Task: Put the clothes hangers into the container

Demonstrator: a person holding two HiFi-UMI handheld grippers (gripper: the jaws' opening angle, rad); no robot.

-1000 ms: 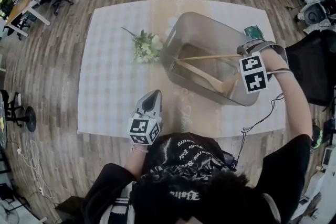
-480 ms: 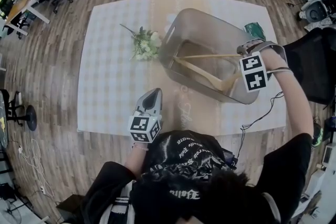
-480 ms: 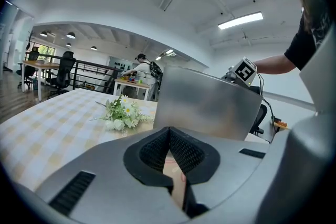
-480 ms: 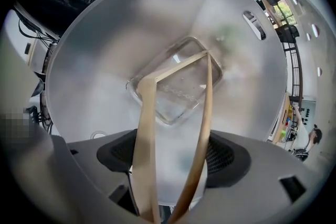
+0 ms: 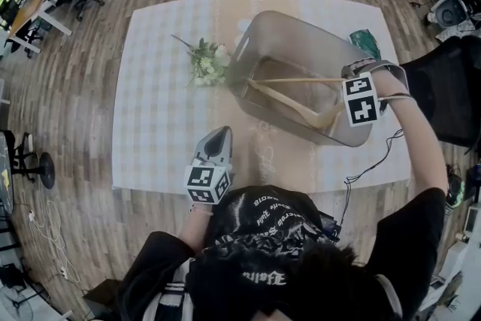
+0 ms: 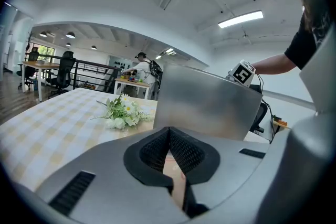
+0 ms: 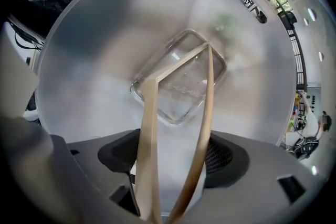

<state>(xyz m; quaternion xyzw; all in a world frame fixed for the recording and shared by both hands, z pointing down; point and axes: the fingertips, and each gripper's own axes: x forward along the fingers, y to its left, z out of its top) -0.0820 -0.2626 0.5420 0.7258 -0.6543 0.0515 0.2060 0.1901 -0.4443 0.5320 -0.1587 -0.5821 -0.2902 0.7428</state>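
Observation:
A clear plastic container (image 5: 289,30) stands on the table's right half. A wooden clothes hanger (image 5: 293,80) leans inside it, its far corner down near the container's bottom (image 7: 178,97). My right gripper (image 5: 347,75) is at the container's right rim. Both hanger bars (image 7: 148,128) run between its jaws, which are closing, each pad against a bar. My left gripper (image 5: 218,135) rests near the table's front edge, shut and with nothing in it (image 6: 169,136).
A small bunch of white flowers (image 5: 207,64) lies left of the container on the checked tablecloth (image 5: 158,124). A green object (image 5: 366,41) lies behind the right gripper. A black chair (image 5: 447,94) stands at the right. Desks and chairs stand farther back.
The right gripper and the hanger have shifted only slightly. The left gripper has stayed where it was.

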